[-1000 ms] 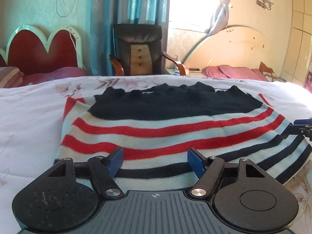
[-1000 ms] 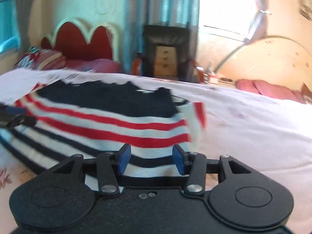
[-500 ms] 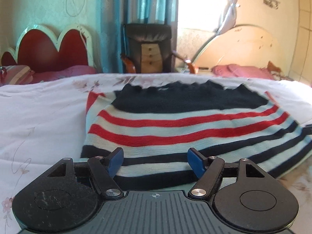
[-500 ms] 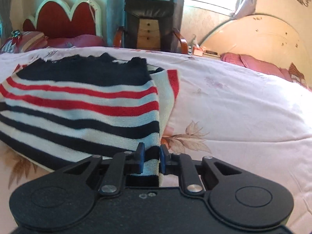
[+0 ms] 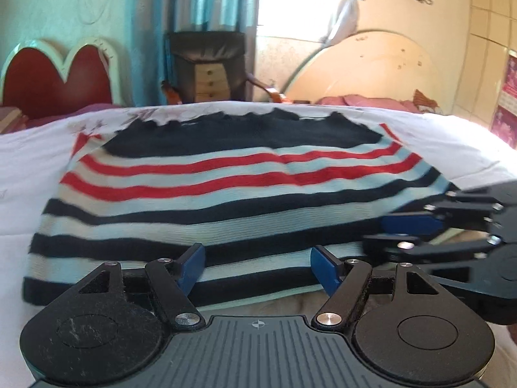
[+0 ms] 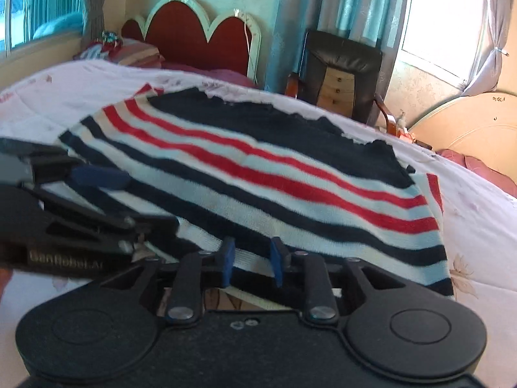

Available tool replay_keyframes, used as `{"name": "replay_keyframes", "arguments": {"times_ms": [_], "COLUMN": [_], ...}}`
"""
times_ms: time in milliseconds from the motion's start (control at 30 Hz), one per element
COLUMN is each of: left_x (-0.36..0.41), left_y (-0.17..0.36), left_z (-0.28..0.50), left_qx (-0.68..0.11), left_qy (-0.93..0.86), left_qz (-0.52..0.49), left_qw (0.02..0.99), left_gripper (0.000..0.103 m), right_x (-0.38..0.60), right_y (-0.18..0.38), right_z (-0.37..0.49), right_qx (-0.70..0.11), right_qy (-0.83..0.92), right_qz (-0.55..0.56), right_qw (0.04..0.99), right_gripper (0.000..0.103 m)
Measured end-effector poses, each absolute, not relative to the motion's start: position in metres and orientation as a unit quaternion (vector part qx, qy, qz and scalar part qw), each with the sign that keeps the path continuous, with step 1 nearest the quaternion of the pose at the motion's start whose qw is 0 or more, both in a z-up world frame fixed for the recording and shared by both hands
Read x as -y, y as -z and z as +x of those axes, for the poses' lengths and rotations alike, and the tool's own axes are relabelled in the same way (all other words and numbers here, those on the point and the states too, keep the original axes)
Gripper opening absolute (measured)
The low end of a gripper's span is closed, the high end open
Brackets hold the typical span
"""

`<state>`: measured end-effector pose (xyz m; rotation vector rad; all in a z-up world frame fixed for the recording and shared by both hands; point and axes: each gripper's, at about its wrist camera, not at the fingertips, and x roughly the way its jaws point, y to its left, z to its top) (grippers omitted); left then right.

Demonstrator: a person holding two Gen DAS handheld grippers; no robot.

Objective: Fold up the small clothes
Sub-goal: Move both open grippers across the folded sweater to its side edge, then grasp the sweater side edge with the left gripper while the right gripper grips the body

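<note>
A knitted sweater (image 5: 245, 174) with navy, red and pale stripes lies flat on the white floral quilt (image 5: 29, 174); it also fills the right wrist view (image 6: 274, 174). My left gripper (image 5: 258, 266) stands open at the near hem, with the hem lying flat between its fingers. My right gripper (image 6: 253, 258) is at the same hem, a little further right. Its jaws are narrow and opening, and the white hem band passes unbunched between the pads. Each gripper shows in the other's view: the right gripper (image 5: 374, 232) at the right, the left gripper (image 6: 152, 200) at the left, blurred.
Bare quilt (image 6: 478, 226) spreads to the right of the sweater and to its left. Beyond the bed stand a red scalloped headboard (image 6: 206, 35) with pillows (image 6: 135, 55), a dark armchair (image 5: 206, 64) by the curtains, and a second bed (image 5: 365, 100) with pink bedding.
The right gripper moved left along the hem from the sweater's right corner, narrowed its jaws and rolled. The left gripper shifted right along the hem. The two now sit close together.
</note>
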<state>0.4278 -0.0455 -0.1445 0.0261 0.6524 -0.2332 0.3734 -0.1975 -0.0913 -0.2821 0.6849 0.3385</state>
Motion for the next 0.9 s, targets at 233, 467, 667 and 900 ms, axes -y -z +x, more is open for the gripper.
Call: {"name": "replay_keyframes", "arguments": {"times_ms": [233,467,667,900], "left_x": [-0.032,-0.030,-0.030,-0.030], "left_y": [0.152,0.153,0.153,0.152], "left_z": [0.422,0.429,0.430,0.432], "left_qx": [-0.319,-0.322,-0.327,-0.333], "left_qy": [0.054,0.041,0.040,0.042], "left_qz": [0.005,0.004,0.005,0.011], "left_qw": [0.946,0.946,0.944,0.942], "left_gripper": [0.072,0.072,0.072,0.072], "right_x": [0.270,0.326,0.348,0.347], "right_y": [0.091,0.074,0.081,0.091], "right_z": [0.348,0.338,0.362,0.344], "right_qx": [-0.359,-0.339,-0.348,-0.364], "right_qy": [-0.097,-0.028,-0.030,-0.049], "right_qz": [-0.108,-0.007,0.039,-0.002], "right_qw": [0.922,0.941,0.936,0.930], "right_gripper": [0.041,0.038,0.020,0.007]}}
